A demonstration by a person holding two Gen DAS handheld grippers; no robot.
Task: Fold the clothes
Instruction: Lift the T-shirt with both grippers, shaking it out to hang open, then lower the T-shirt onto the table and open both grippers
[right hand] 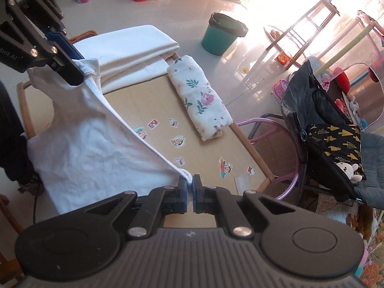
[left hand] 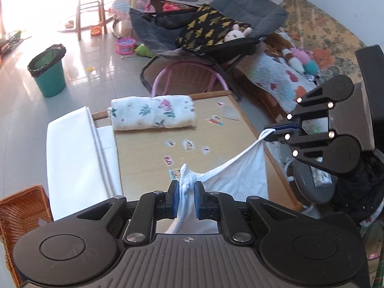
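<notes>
White garment point(right hand: 96, 148) hangs stretched over the near side of the wooden surface point(right hand: 148, 105), left gripper point(left hand: 186, 192) and right gripper point(right hand: 190, 187) jaws each pinching a corner, floral roll point(right hand: 201, 103) far side.

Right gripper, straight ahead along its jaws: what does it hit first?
Probably the table top with the stickers, since the right gripper points steeply down, shut on the white garment. The floral rolled cloth lies farther; depth is uncertain.

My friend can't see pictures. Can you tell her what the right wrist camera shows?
Two grippers hold a white garment stretched above a small wooden table: the right gripper pinches one corner, the left gripper another. A rolled floral cloth and folded white fabric lie on the table.
</notes>
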